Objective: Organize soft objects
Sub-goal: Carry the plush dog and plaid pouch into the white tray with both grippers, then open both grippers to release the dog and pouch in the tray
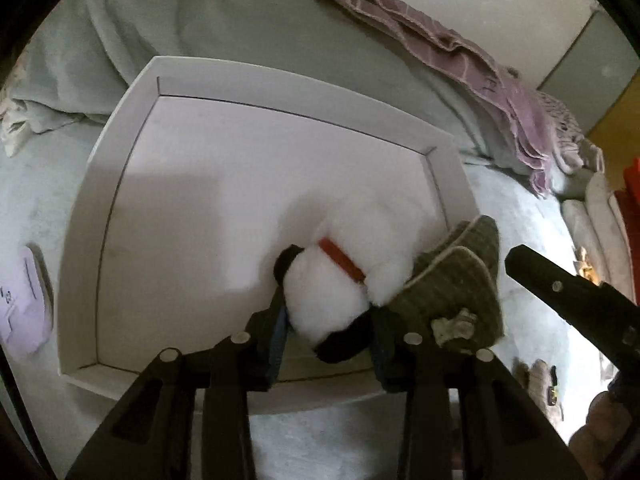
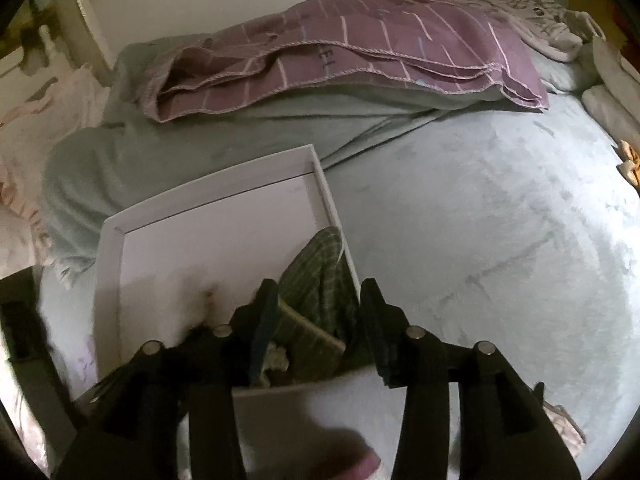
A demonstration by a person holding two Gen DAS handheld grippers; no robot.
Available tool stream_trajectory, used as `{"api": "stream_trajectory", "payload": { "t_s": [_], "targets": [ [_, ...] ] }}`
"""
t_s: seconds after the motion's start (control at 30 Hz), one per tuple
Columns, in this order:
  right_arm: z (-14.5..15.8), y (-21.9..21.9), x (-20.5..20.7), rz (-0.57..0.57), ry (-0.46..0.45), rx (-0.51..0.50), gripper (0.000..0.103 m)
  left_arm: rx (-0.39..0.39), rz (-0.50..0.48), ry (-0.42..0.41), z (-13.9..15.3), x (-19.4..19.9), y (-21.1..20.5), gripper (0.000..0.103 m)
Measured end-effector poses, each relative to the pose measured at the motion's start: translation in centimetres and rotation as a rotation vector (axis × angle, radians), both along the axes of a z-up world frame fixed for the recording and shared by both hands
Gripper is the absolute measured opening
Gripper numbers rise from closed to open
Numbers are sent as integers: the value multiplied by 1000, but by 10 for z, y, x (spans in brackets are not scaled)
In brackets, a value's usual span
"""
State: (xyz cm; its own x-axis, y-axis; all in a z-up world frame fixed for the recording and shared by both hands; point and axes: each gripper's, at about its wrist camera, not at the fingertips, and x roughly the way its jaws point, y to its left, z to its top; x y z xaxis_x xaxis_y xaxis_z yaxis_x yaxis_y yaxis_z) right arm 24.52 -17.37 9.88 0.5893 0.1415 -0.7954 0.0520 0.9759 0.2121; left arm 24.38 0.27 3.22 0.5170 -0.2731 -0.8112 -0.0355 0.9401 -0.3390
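Note:
A shallow white box (image 1: 120,144) lies on the bed. My left gripper (image 1: 332,320) is shut on a white plush dog (image 1: 340,280) with black ears and a red collar, holding it inside the box near its right front corner. A green striped knit piece (image 1: 452,292) lies beside the dog against the box's right wall. In the right wrist view my right gripper (image 2: 320,316) is open, its fingers either side of the green knit piece (image 2: 320,280) over the box (image 2: 116,248). The dog shows there only as a white blur (image 2: 188,296).
A pale green bedspread (image 2: 480,240) covers the bed. A folded purple blanket (image 2: 340,56) lies along the back on a rumpled green blanket (image 1: 200,12). A white paper item (image 1: 24,304) lies left of the box. Small plush items (image 1: 540,384) lie at the right edge.

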Motion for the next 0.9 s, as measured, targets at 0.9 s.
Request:
{"api": "stream_trajectory", "payload": {
  "t_s": [0.9],
  "targets": [
    [15,40,-27,247,161,147,52,-42,154,118,53,-57,78,74]
  ]
}}
